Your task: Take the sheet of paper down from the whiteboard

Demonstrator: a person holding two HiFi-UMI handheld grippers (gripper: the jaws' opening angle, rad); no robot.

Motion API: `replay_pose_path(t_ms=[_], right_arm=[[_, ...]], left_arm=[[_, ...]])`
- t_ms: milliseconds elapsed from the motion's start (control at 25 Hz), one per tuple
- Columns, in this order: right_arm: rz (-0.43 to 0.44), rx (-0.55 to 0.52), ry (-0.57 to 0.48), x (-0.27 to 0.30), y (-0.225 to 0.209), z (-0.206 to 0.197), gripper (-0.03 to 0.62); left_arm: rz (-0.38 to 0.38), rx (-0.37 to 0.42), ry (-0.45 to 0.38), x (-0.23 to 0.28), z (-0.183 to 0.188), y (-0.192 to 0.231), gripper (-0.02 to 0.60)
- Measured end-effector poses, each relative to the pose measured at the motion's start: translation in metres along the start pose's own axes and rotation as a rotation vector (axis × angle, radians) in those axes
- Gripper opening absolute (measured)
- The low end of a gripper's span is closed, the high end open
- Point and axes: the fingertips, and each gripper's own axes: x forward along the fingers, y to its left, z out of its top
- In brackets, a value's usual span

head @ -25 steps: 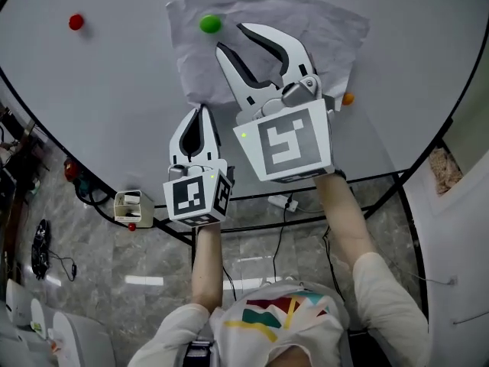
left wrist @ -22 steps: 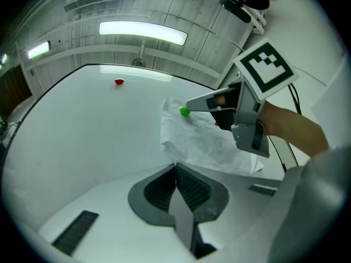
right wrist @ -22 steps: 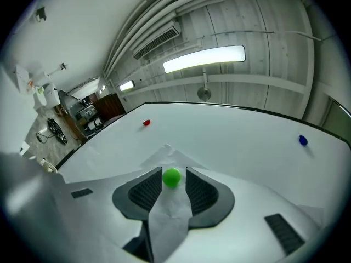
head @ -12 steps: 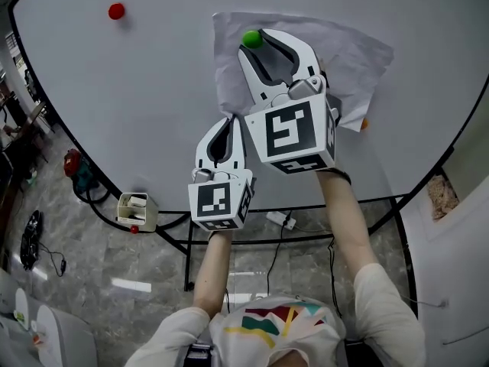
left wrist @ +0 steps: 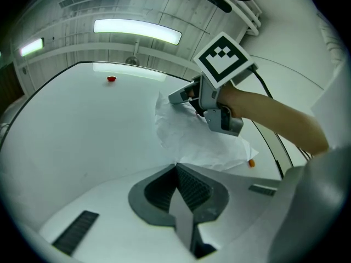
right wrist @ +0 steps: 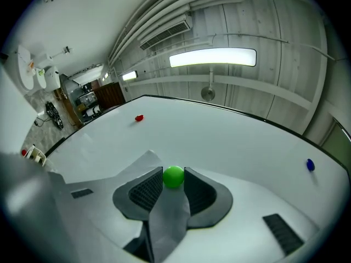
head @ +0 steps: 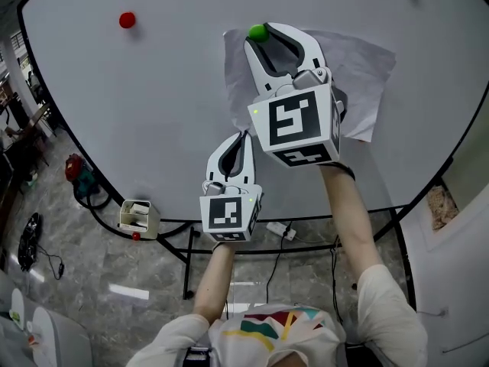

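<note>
We see the left gripper [head: 245, 134] pinching the sheet of paper [head: 361, 63], probably so it cannot drop; the right gripper [head: 263, 38] clamps the green magnet [head: 257, 31] pinning it.

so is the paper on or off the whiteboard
On: the paper hangs against the whiteboard, a green magnet on its corner.

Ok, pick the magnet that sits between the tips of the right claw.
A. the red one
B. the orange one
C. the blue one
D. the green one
D: in the right gripper view the green magnet sits between the tips of the right claw, at a corner of the sheet of paper; the red magnet and the blue magnet lie far off.
</note>
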Motion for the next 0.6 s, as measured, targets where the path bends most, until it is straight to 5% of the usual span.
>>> replay_pose_path(t_ms=[600], right_arm=[[-0.066, 0.004, -0.037, 0.007, -0.015, 0.01, 0.132]], left_arm=[[0.069, -0.027, 0.059, -0.022, -0.02, 0.011, 0.046]])
